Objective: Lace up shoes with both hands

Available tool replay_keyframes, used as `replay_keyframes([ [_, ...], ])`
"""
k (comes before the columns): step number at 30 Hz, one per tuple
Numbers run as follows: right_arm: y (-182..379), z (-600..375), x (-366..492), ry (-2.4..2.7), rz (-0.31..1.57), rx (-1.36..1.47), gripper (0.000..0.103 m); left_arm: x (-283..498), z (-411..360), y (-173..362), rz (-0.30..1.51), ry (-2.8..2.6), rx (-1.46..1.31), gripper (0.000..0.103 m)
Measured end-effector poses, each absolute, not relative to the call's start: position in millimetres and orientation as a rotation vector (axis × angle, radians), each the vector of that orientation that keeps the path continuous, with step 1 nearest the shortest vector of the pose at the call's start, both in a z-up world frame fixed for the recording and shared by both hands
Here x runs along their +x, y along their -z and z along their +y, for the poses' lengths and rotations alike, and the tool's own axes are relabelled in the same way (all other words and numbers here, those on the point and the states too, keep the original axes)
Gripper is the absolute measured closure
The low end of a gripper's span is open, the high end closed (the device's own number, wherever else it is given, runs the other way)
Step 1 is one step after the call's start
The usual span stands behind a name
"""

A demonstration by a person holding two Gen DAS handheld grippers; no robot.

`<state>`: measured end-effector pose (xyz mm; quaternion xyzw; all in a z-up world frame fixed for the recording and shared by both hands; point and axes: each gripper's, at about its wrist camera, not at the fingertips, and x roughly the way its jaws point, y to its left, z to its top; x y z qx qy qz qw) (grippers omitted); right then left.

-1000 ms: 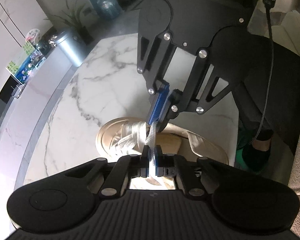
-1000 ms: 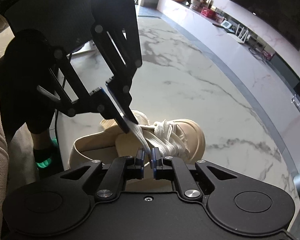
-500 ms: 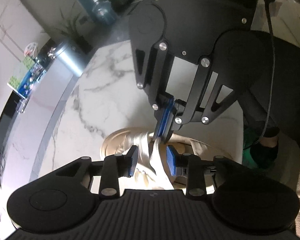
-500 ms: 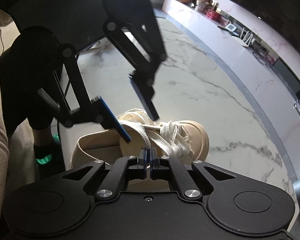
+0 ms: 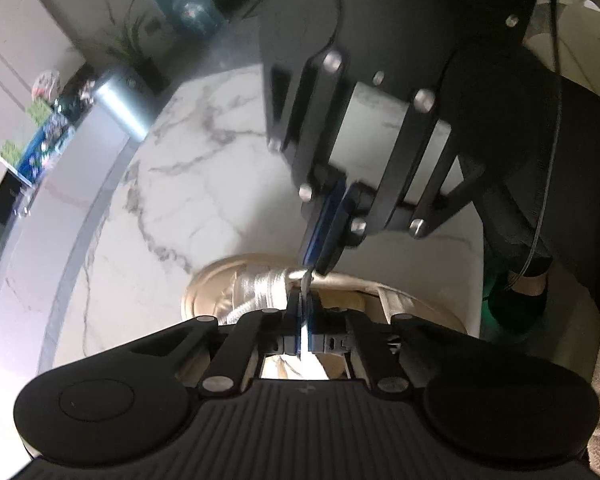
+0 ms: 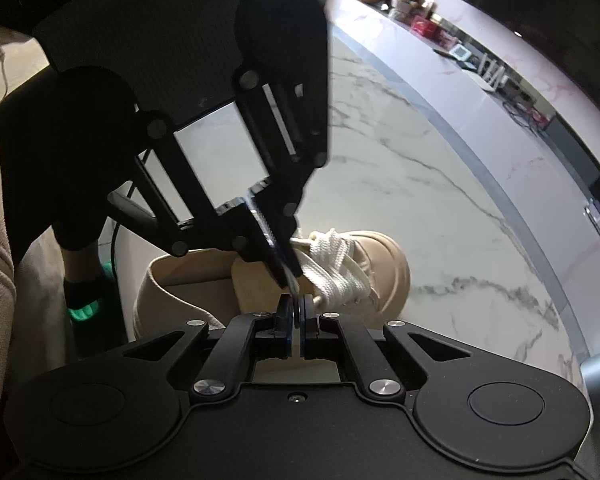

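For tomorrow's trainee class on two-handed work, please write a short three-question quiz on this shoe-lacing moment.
1. True or false: the left gripper is closed on the white lace.
2. The beige shoe sits on: A) carpet B) marble table C) wooden bench.
3. What does the right gripper pinch?

Key: 1 true; 2 B; 3 the lace.

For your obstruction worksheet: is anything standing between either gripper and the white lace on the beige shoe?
Nothing visible does. The left gripper and right gripper are each already shut on a strand of the white lace, directly over the beige shoe.
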<state>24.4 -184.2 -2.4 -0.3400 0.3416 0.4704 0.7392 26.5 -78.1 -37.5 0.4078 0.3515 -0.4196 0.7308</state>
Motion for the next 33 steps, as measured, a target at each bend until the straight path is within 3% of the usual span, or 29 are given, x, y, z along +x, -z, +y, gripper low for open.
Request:
replay_keyframes([
  [11, 9, -183, 30, -0.998, 0.793, -0.653, 0.095, 30, -69, 38, 0.825, 0.871, 0.888, 0.102],
  [33, 14, -190, 32, -0.948, 0.866, -0.565, 0.096, 33, -76, 44, 0.835, 0.857, 0.920, 0.102],
])
